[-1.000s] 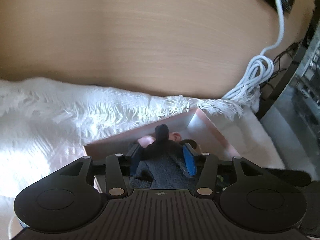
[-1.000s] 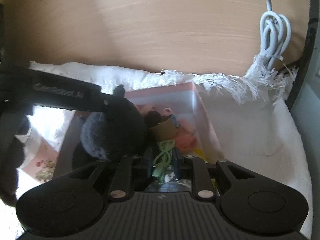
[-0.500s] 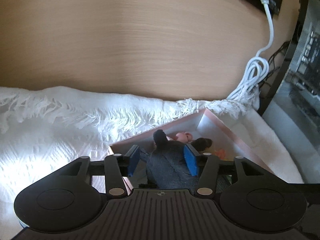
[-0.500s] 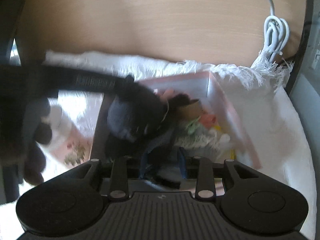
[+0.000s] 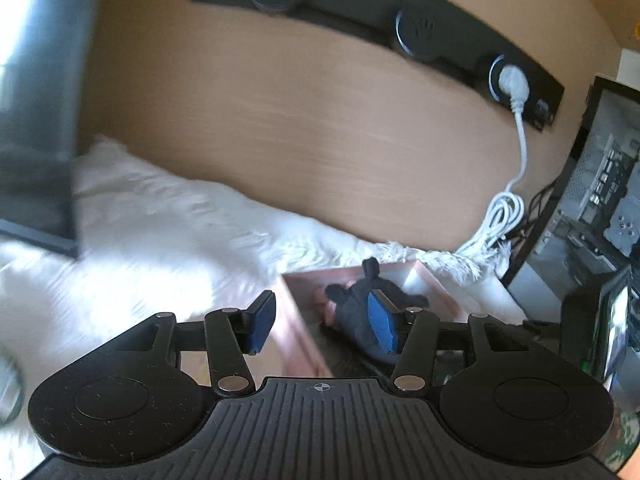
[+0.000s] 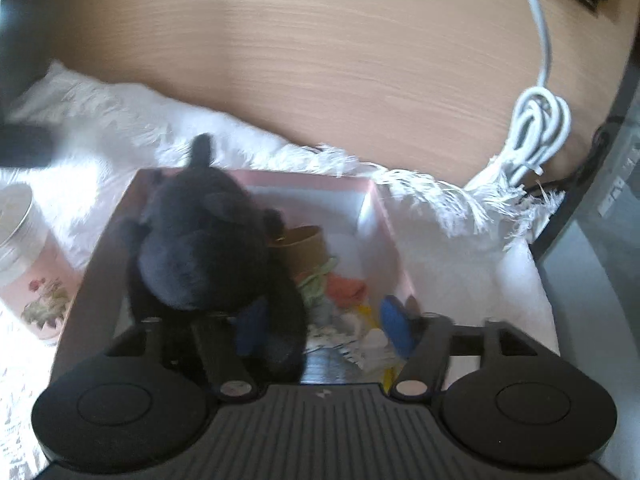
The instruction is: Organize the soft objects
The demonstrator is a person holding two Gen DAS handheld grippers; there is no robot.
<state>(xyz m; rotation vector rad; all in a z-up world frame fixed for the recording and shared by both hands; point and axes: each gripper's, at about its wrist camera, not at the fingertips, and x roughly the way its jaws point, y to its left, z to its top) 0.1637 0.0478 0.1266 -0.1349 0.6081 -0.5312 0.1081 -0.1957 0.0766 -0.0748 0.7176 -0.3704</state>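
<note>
A dark grey plush toy [image 6: 204,248] lies in the left part of an open pink box [image 6: 384,216] on a white fringed cloth. Beside it in the box are a brown paper cup [image 6: 304,248], a green string and small orange, yellow and white soft pieces [image 6: 348,288]. In the left wrist view the plush toy [image 5: 356,304] lies in the box [image 5: 300,320] behind the blue pads. My left gripper [image 5: 322,322] is open and empty, back from the box. My right gripper [image 6: 324,328] is open over the box's near end, its left finger behind the plush.
A round tin with a flower print [image 6: 28,264] stands left of the box. A coiled white cable [image 6: 532,132] hangs at the back right from a black socket strip [image 5: 516,80]. A wooden panel [image 6: 320,60] rises behind the cloth. A dark monitor edge [image 5: 36,120] is at left.
My left gripper opened, let go of the plush toy and drew back to the left. The plush now lies in the box. My right gripper opened wider.
</note>
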